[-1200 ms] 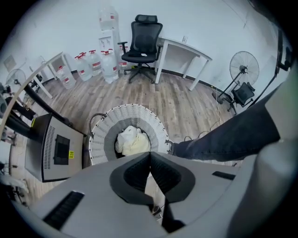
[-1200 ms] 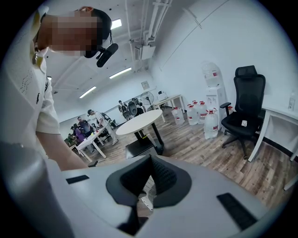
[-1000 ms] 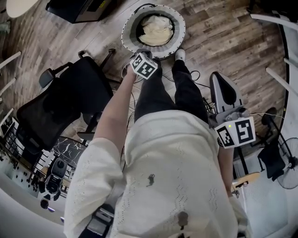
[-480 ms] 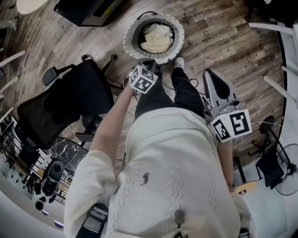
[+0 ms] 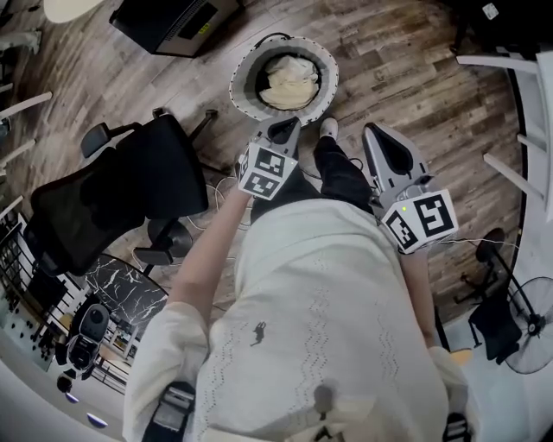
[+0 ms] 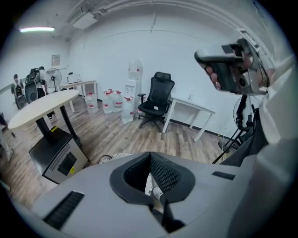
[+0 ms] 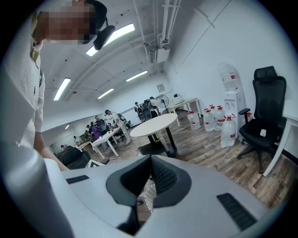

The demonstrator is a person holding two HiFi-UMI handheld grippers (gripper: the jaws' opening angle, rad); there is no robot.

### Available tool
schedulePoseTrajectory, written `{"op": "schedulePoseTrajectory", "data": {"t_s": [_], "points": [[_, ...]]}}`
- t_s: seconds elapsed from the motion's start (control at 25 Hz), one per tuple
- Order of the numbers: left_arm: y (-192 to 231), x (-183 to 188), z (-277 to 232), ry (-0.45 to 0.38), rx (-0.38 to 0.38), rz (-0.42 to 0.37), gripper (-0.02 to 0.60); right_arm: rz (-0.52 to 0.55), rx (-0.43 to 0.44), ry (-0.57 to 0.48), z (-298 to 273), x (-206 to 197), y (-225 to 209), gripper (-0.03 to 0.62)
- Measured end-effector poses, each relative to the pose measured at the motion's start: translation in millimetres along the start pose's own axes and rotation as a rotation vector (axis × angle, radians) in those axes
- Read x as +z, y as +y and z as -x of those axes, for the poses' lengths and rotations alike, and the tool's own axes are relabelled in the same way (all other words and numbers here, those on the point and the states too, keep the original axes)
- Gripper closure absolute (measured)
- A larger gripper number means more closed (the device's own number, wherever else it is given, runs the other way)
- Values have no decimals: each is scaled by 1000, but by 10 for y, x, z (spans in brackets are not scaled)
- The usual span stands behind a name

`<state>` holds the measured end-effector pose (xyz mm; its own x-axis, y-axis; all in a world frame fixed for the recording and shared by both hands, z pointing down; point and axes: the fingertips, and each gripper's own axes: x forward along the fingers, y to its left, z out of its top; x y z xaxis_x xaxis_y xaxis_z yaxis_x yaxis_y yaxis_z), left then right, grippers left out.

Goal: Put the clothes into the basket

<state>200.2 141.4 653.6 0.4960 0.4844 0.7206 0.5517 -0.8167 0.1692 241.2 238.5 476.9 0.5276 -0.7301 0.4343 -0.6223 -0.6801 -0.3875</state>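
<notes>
The round white basket (image 5: 244,67) stands on the wooden floor ahead of the person's feet, with cream clothes (image 5: 289,76) heaped inside. My left gripper (image 5: 283,129) hangs above the floor just short of the basket's near rim, jaws shut and holding nothing. In the left gripper view its jaws (image 6: 150,155) meet, and a strip of the basket rim (image 6: 111,157) shows beyond them. My right gripper (image 5: 389,148) is held up at the person's right side, away from the basket. Its jaws (image 7: 150,160) meet as well, with nothing between them.
A black office chair (image 5: 112,194) stands left of the person and a black box-shaped unit (image 5: 177,24) lies beyond it. White table legs (image 5: 510,164) and a floor fan (image 5: 527,324) are at the right. Cables trail near the feet. A round table (image 6: 44,104) and water bottles (image 6: 111,100) stand farther off.
My left gripper has lifted away from the basket's rim and drawn back toward the person, still shut. The right gripper has risen slightly. The clothes lie unmoved in the basket.
</notes>
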Motion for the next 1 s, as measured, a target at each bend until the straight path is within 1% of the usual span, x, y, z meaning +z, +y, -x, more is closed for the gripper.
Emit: {"op": "schedulePoseTrajectory", "data": {"t_s": [0.2, 0.44, 0.76, 0.92, 1.0], "points": [[-168, 388, 296, -117, 23, 28, 561, 24, 43, 7, 37, 10, 71, 586], [-346, 805, 627, -240, 59, 32, 561, 55, 102, 15, 82, 60, 124, 585], [-525, 1192, 1051, -402, 152, 86, 561, 83, 172, 2, 163, 130, 185, 585], [-602, 1414, 1308, -494, 190, 140, 561, 73, 202, -23, 240, 220, 190, 586], [-632, 1526, 1448, -538, 217, 154, 561, 78, 220, -35, 291, 267, 203, 586]]}}
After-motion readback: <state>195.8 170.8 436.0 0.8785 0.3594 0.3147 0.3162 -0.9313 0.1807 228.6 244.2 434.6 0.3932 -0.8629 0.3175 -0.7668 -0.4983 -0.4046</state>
